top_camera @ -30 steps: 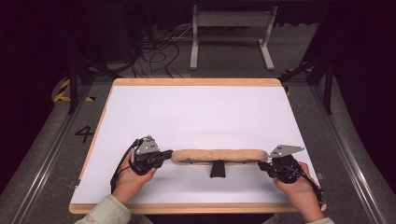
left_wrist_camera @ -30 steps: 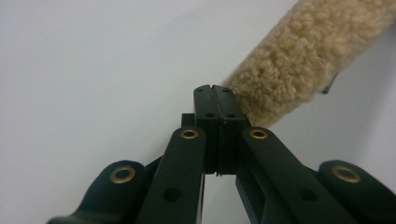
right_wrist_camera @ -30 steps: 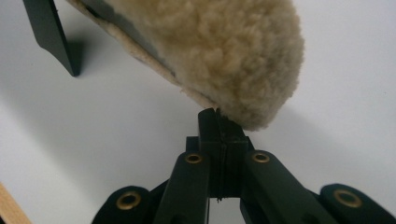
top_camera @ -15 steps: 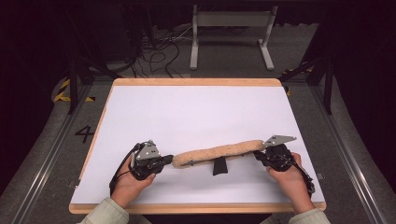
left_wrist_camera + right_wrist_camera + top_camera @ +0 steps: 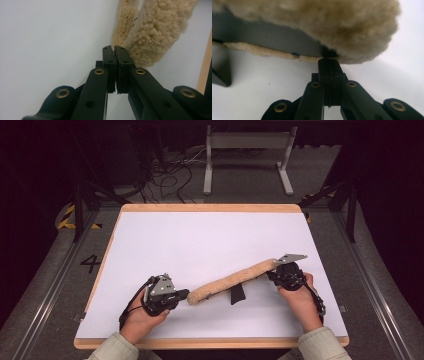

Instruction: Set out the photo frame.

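Observation:
A long tan fleece pad [image 5: 230, 281] lies slanted across the white board, its right end farther from me. My right gripper [image 5: 273, 271] is shut on that right end; in the right gripper view its jaws [image 5: 328, 61] meet at the pad's [image 5: 312, 22] lower edge. My left gripper [image 5: 186, 294] sits at the pad's left end. In the left gripper view its jaws [image 5: 114, 48] stand together with only a hairline slit, and the fleece [image 5: 155, 32] lies just beyond and to the right of the tips. I cannot tell whether any fibre is pinched.
A short black tab [image 5: 237, 293] sticks out from under the pad's middle toward me. The white board [image 5: 200, 240] has a wooden rim [image 5: 210, 207]. Dark floor, cables and a metal stand [image 5: 247, 150] lie beyond the far edge.
My right gripper has carried the pad's right end away from me and leftward, so the pad went from lying level to slanting. The left hand has stayed in place.

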{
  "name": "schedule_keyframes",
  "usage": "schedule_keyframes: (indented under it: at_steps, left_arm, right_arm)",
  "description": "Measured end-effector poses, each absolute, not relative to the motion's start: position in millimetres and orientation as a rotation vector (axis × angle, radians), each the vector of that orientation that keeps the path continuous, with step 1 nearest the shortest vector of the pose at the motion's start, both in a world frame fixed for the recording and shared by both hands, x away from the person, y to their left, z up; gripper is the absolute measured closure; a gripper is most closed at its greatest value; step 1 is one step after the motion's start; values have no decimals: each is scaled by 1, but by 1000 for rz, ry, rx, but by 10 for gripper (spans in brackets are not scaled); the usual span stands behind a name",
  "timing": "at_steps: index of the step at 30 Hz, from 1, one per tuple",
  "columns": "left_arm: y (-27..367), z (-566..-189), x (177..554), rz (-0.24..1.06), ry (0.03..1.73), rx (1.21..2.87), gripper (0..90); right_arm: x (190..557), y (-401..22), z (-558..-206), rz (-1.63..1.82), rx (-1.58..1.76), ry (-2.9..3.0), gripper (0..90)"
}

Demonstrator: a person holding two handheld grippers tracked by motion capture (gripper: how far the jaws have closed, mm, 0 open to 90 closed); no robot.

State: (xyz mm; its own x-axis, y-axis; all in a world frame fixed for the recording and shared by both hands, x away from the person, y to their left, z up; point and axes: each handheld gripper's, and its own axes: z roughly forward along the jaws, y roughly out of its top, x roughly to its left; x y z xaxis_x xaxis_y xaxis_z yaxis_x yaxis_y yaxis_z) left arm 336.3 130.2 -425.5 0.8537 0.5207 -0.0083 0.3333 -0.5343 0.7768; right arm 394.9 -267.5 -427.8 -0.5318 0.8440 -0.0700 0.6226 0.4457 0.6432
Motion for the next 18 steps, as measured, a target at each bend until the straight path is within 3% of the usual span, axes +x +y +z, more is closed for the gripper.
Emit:
schedule_keyframes:
  at_steps: [18]
  left_arm:
    - [129, -426, 334, 276, 590, 2199, 853]
  right_arm:
    - [417, -259, -429, 810, 1290, 2285, 900]
